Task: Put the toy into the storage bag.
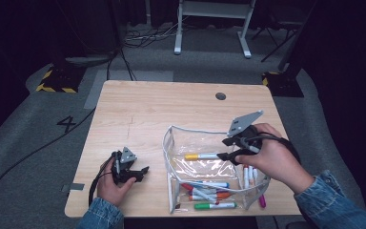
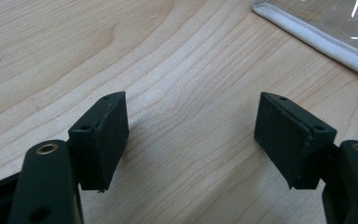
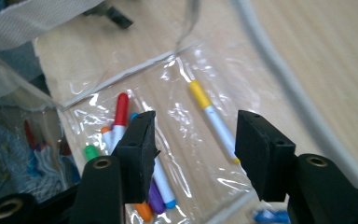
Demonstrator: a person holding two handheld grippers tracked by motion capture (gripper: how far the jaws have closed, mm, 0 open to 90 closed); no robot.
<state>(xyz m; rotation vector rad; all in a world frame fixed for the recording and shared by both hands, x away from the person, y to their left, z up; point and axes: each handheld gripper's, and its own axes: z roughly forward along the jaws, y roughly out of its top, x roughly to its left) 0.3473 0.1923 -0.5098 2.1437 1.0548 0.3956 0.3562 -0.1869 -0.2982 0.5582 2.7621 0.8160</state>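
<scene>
Now my right gripper (image 3: 193, 154) hovers with jaws apart and empty, over the yellow-capped marker (image 1: 202, 156) inside the clear pouch (image 1: 171, 143), marker lying crosswise, cap leftward in the high view, my left gripper (image 2: 191, 140) gaping too.

Open tongs (image 2: 191, 140) over bare table (image 2: 168, 60) (pouch edge (image 2: 326, 42) beyond).

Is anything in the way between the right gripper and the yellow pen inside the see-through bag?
Nothing visible blocks it. The right gripper hangs with open, empty jaws over the bag's open top, and the yellow pen lies alone on the floor of the clear bag, apart from the other pens.
</scene>
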